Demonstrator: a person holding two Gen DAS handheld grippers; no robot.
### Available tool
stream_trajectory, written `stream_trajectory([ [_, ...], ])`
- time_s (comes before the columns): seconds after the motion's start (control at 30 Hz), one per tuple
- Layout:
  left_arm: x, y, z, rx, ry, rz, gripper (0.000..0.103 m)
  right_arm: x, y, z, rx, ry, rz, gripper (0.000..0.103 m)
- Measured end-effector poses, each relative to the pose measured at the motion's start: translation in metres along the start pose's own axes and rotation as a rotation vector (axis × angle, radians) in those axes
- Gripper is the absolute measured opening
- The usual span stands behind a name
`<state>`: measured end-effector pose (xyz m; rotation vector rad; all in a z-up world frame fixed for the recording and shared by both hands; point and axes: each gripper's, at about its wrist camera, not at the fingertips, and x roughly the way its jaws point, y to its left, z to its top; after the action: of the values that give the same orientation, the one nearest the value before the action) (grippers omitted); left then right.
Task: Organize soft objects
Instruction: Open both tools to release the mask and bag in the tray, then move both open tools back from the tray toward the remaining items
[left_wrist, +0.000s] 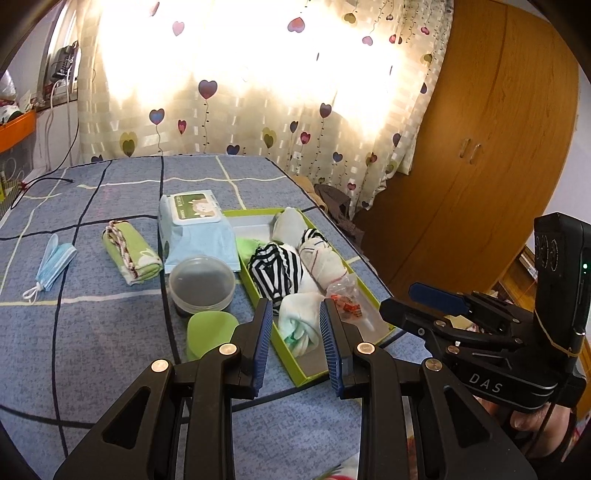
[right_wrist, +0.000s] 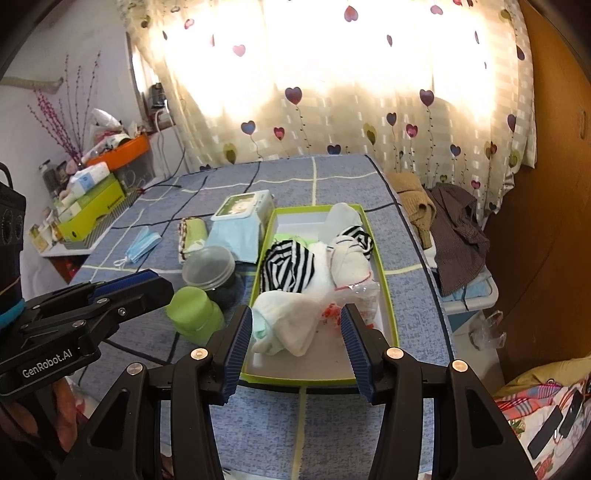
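Both grippers held above the near end of the green tray (right_wrist: 392, 314) on the blue checked bed cover (left_wrist: 92, 350); no desk in view. Left gripper (left_wrist: 296, 341): jaws spread wide, nothing between them. Right gripper (right_wrist: 299, 349): jaws likewise spread, empty.

Inside the tray: white rolled cloth (right_wrist: 286, 325) at the near end, striped black-and-white bundle (right_wrist: 288, 267) behind it, white sock bundle (right_wrist: 349, 260) toward the right wall, clear plastic packet (right_wrist: 364, 295) beside the cloth.

Outside the tray, to its left: folded green towel (left_wrist: 131, 254), blue face mask (left_wrist: 55, 264), wet-wipes pack (left_wrist: 197, 229), lidded clear container (left_wrist: 201, 282), green soap case (left_wrist: 210, 332).

Key relation: white rolled cloth straight ahead of and just below both sets of jaws, framed in each gap, apparently not touched. Long axis running roughly along the tray's length, slightly skewed, twisted end toward the cameras. Right gripper judged marginally better aligned. Green towel well apart to the left, long axis running near-to-far, nearer the left gripper; likely next candidate for the tray. Mask farther left, long axis similar.
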<state>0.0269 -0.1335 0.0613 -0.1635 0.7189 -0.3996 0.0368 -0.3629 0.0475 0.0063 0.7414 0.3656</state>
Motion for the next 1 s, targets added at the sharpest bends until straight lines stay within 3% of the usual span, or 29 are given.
stream_trajectory([
  [0.6,-0.016,0.033,0.000,-0.056,-0.028,0.050,0.028,0.006,0.024,0.011,-0.036,-0.011,0.048,0.053],
  [1.0,-0.023,0.077,-0.001,-0.126,-0.036,0.109,0.028,0.030,0.059,0.028,-0.098,0.005,0.110,0.054],
])
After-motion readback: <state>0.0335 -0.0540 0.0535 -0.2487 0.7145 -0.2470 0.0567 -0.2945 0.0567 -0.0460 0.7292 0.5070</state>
